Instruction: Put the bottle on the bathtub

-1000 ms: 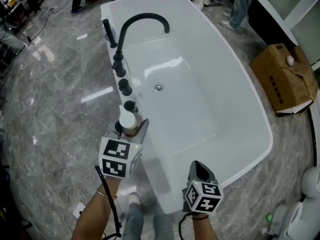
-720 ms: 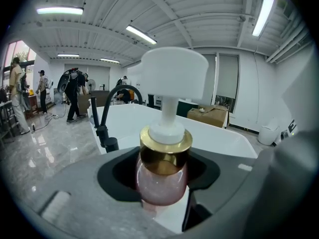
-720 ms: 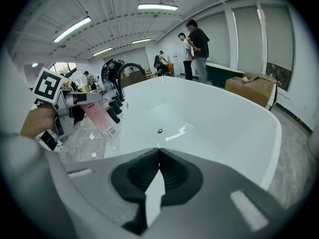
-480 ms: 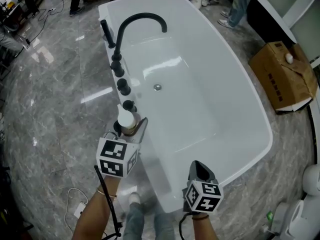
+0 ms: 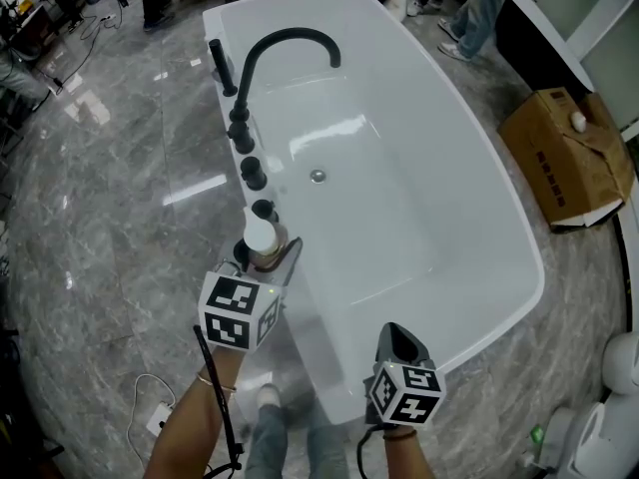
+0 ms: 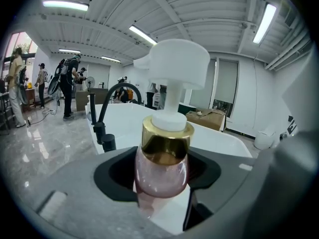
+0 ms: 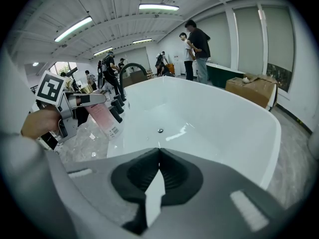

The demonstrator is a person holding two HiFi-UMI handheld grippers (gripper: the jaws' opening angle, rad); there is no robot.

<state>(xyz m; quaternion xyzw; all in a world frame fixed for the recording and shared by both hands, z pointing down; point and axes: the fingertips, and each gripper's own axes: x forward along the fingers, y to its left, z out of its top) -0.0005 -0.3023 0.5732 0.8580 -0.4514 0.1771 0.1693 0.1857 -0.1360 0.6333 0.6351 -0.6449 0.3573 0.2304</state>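
Note:
A pink bottle point(image 5: 259, 238) with a gold collar and white pump head leans over the white bathtub's left rim point(image 5: 300, 312), just in front of the black knobs point(image 5: 252, 173). My left gripper point(image 5: 270, 255) grips its shoulder below the collar point(image 6: 162, 176); its jaws have just been opening a little, with the bottle still between the pads. The right gripper view shows the bottle point(image 7: 102, 117) tilted, its base toward the rim. My right gripper point(image 5: 400, 339) hovers shut and empty over the tub's near end, pads meeting point(image 7: 158, 176).
A tall black curved faucet point(image 5: 287, 40) stands at the rim's far left. A cardboard box point(image 5: 564, 158) sits on the marble floor to the right. People stand beyond the tub's far end point(image 7: 197, 46). A white cable point(image 5: 150, 407) lies on the floor near my feet.

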